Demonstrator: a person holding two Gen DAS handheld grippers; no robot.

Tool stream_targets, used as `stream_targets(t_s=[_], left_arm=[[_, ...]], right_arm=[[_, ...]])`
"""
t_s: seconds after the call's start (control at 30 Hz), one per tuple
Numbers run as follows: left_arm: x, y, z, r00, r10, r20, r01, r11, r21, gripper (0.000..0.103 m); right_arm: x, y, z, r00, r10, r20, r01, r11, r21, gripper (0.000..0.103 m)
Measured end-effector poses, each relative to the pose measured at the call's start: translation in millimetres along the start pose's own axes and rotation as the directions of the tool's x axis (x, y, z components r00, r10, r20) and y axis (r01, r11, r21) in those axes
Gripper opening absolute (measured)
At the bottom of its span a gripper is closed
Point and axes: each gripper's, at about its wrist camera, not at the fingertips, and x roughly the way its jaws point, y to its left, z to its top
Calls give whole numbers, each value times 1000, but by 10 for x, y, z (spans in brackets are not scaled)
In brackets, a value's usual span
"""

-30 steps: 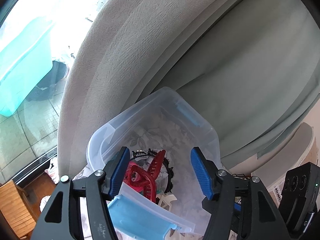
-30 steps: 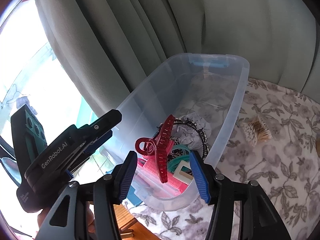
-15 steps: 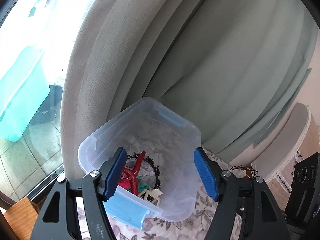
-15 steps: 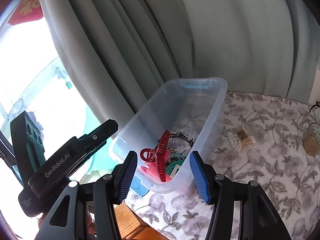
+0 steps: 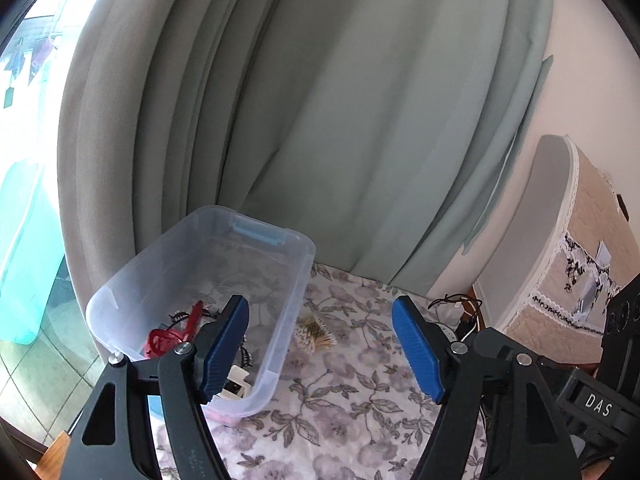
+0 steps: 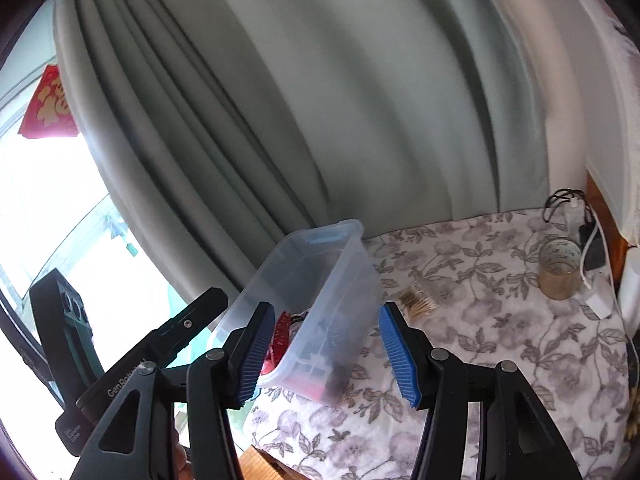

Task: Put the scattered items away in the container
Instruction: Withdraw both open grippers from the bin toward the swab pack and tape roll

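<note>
Largely complete, by the look of it: the clear plastic container (image 5: 200, 300) stands at the worktop's left edge, its far end close to the curtain (image 5: 320, 120), and already holds a heap of small items at its near end, among them a red hair claw (image 5: 176, 330), a dark toothed headband (image 5: 244, 356) and a pale square piece (image 5: 236, 386). Other contents are hidden behind the gripper finger or blurred through the wall.

One scattered item remains outside: a spiky tan-and-white hair piece (image 5: 314, 330) lying on the floral cloth (image 5: 352, 400) of the worktop, just beside the container's right-hand wall. In the right wrist view the same piece (image 6: 416, 302) lies near the container (image 6: 320, 280) and apart from it. A jar (image 6: 559, 268) and cables (image 6: 568, 204) sit toward the far right corner; whether they belong to the task cannot be told.

Left gripper (image 5: 320, 354): jaws spread wide, nothing between them, touching nothing, raised above the worktop.

Right gripper (image 6: 326, 356): jaws likewise wide apart and empty, raised above the container's near end with no contact seen.

Judgement: one pickup outstanding, the hair piece
</note>
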Motion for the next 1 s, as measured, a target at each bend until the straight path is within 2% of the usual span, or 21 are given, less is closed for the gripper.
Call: stream_targets(t_s=[0.13, 0.3, 0.43, 0.57, 0.7, 0.83, 0.93, 1.0], left_arm=[[404, -261, -171, 999, -9, -51, 12, 999, 46, 75], [863, -458, -412, 989, 23, -144, -7, 994, 110, 75], [1196, -530, -583, 977, 70, -201, -38, 987, 155, 75], [1461, -532, -777, 969, 78, -234, -38, 984, 171, 75], [1657, -474, -985, 965, 125, -231, -73, 972, 223, 75], [1902, -440, -1170, 951, 172, -257, -109, 965, 240, 75], [2123, -422, -1217, 945, 182, -270, -119, 965, 234, 75], [2248, -409, -1218, 946, 196, -258, -126, 956, 265, 75]], right_arm=[[-119, -378, -14, 997, -80, 22, 78, 996, 51, 58], [-104, -914, -116, 988, -152, 3, 149, 976, 156, 58], [-33, -1290, -194, 983, -183, -24, 184, 960, 211, 58], [158, -1587, -255, 978, -200, -66, 210, 947, 243, 58], [301, -1780, -254, 967, -243, -80, 256, 935, 246, 58], [507, -1881, -152, 956, -276, -100, 291, 936, 196, 58], [706, -1978, -49, 952, -286, -112, 302, 938, 169, 58], [827, -2016, 26, 947, -297, -123, 313, 940, 135, 58]])
